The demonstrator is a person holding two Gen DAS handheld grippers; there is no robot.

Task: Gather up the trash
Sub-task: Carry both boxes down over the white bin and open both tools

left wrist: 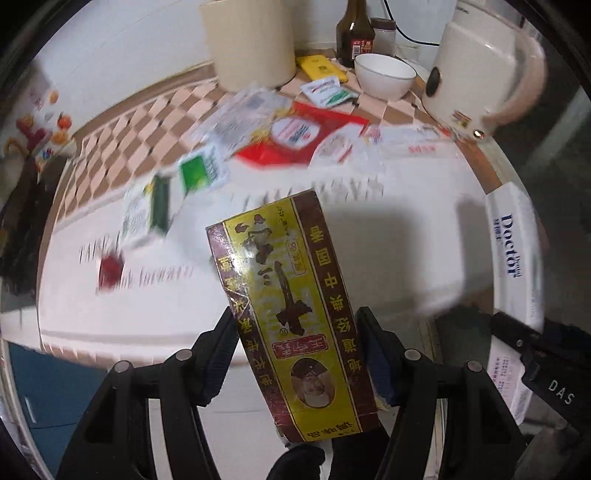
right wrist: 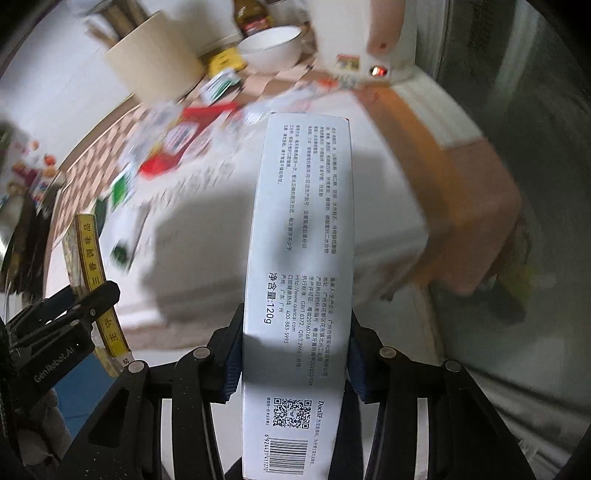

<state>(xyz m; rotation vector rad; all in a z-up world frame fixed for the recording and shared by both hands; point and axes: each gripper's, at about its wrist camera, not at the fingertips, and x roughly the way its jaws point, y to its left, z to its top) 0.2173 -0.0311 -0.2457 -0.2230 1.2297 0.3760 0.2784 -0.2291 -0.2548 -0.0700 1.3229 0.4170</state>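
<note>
My left gripper [left wrist: 295, 317] is shut on a yellow and brown carton [left wrist: 280, 277] printed with Chinese text. It holds the carton by its sides, lifted above the white tablecloth [left wrist: 369, 251]. The right wrist view shows the same carton [right wrist: 90, 251] edge-on at the far left, in the left gripper [right wrist: 66, 314]. My right gripper [right wrist: 295, 317] is shut on a long white toothpaste box [right wrist: 303, 221], and its blue pads press both long sides. That white box [left wrist: 513, 251], marked "Doctor", shows at the right edge of the left wrist view. The background is motion-blurred.
Loose wrappers lie on the table: a red packet [left wrist: 295, 136], green sachets [left wrist: 199, 171] and a small red piece [left wrist: 110, 271]. Behind stand a cream cylinder [left wrist: 251, 40], a white bowl [left wrist: 384, 75], a white kettle [left wrist: 476, 70] and a brown bottle [left wrist: 354, 33]. Something blue [left wrist: 48, 384] sits below the table's edge.
</note>
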